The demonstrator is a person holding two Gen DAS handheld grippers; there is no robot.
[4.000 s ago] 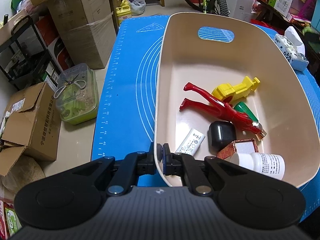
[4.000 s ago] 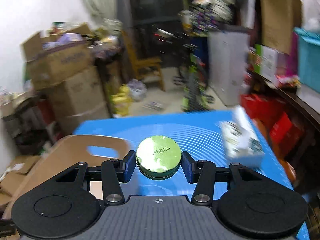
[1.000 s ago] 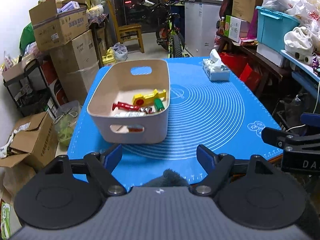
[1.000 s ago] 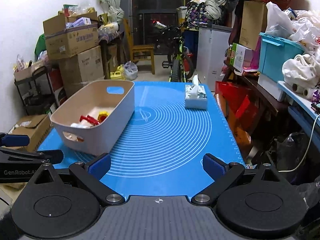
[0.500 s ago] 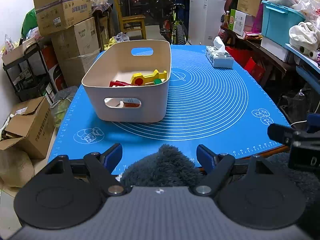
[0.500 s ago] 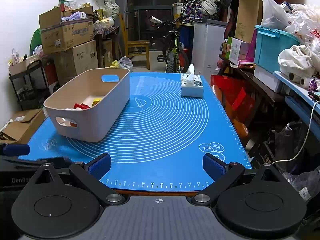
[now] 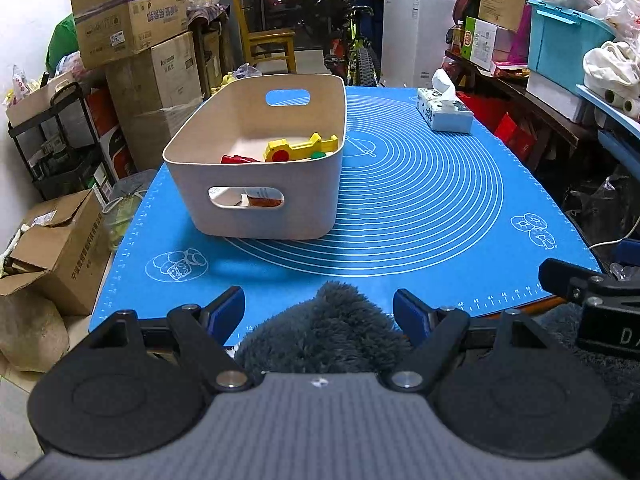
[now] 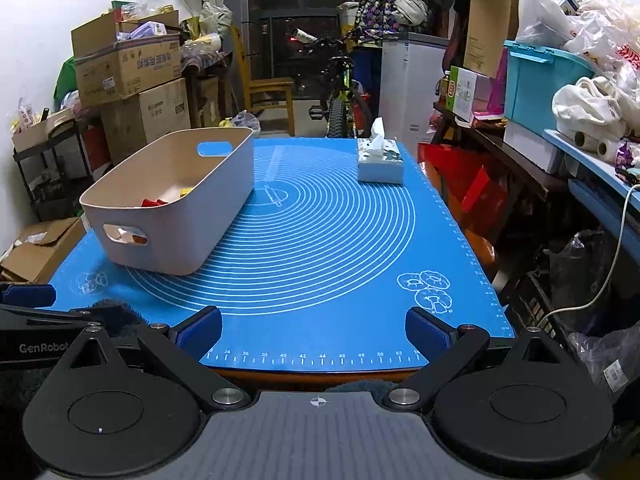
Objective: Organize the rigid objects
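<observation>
A beige bin (image 7: 256, 196) stands on the left half of the blue mat (image 7: 420, 208). It holds a yellow toy (image 7: 300, 146), a red figure (image 7: 236, 159) and other small items, partly hidden by its wall. The bin also shows in the right wrist view (image 8: 176, 216). My left gripper (image 7: 319, 311) is open and empty, held back at the mat's near edge above a dark fuzzy sleeve (image 7: 324, 328). My right gripper (image 8: 314, 332) is open and empty at the mat's near edge, right of the left one.
A tissue box (image 7: 444, 114) stands at the mat's far right; it also shows in the right wrist view (image 8: 380, 162). Cardboard boxes (image 7: 128, 20) are stacked left of the table. A bicycle (image 8: 340, 100) and a chair (image 8: 268, 96) stand behind. Shelves with clutter run along the right.
Both grippers have pulled back toward the mat's near edge and lowered. Four seconds ago the right gripper held a green round tin and the left was shut on the bin's rim; now both are open.
</observation>
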